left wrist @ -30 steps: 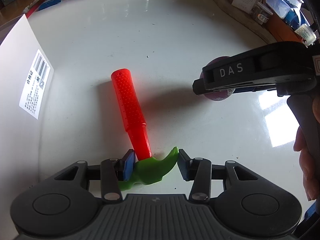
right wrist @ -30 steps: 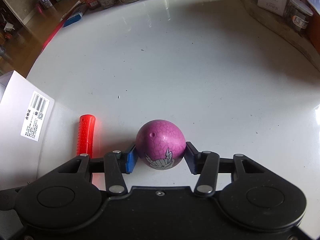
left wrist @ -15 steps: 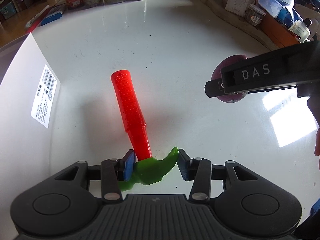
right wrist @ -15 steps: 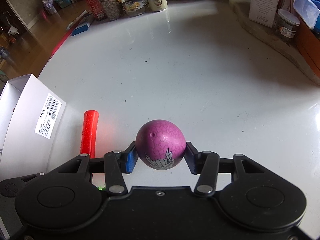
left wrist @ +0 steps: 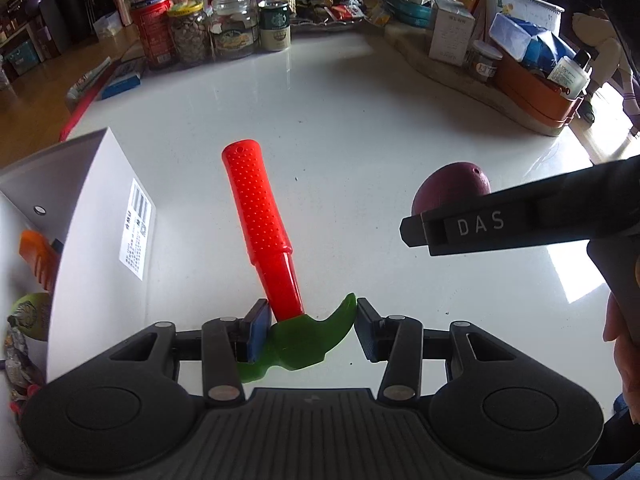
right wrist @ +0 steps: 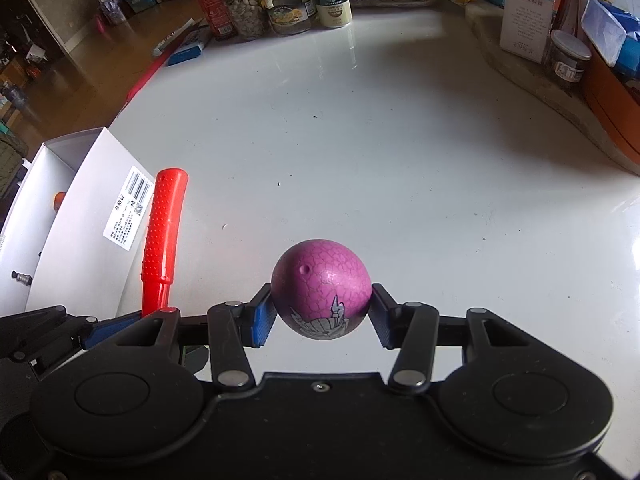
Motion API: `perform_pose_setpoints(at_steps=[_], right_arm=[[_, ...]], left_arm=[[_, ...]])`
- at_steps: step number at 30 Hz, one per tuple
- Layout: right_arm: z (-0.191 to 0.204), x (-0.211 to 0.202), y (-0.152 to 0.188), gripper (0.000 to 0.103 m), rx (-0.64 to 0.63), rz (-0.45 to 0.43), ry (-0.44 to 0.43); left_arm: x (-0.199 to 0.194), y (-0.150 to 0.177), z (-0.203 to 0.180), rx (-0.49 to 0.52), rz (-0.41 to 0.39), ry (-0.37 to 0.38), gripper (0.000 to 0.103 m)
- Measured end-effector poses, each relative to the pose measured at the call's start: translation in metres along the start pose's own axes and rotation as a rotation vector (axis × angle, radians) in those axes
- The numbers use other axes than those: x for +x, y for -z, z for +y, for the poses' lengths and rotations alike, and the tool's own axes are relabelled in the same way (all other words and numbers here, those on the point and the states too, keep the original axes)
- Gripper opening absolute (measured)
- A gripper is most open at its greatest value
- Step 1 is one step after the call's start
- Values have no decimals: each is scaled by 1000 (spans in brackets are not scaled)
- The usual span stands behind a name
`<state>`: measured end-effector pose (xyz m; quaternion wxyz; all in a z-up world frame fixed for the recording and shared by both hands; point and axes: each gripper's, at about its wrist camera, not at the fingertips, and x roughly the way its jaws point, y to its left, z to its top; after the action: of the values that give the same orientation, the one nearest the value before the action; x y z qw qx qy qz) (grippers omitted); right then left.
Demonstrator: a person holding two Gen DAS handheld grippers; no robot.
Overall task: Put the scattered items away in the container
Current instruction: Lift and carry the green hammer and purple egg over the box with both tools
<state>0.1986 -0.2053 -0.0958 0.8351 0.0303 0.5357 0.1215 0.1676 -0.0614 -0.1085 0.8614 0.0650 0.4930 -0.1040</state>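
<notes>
The left gripper [left wrist: 308, 326] clamps the toy hammer [left wrist: 276, 256] by its green head; the right gripper [right wrist: 322, 316] clamps the purple egg [right wrist: 320, 288].

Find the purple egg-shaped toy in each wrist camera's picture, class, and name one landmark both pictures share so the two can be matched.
Left wrist view: the purple egg toy sits at mid-right, partly hidden behind the right gripper seen from the side.
Right wrist view: the purple egg toy is at lower centre, clamped between that gripper's blue pads.
Shared landmark: the white box with the barcode label, at the left in both.
</notes>
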Motion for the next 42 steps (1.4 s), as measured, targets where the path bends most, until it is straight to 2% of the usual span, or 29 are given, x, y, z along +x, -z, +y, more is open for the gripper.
perform_pose_setpoints(at_steps=[6, 12, 18, 23, 33, 42], right_arm=[[12, -31, -3, 50, -17, -37, -7], [37, -62, -10, 50, -78, -69, -16], [78, -88, -16, 50, -162, -91, -60], [123, -98, -18, 50, -245, -97, -108], [214, -81, -9, 50, -384, -58, -213], [263, -53, -5, 50, -460, -2, -229]], left_arm=[[-47, -5, -1, 11, -50, -18, 46], [-88, -6, 7, -3, -67, -26, 46], [-128, 4, 31, -6, -55, -42, 46], [-157, 21, 55, 7, -29, -84, 46], [-194, 60, 122, -24, 16, -179, 46], [-188, 87, 170, -67, 95, -165, 46]])
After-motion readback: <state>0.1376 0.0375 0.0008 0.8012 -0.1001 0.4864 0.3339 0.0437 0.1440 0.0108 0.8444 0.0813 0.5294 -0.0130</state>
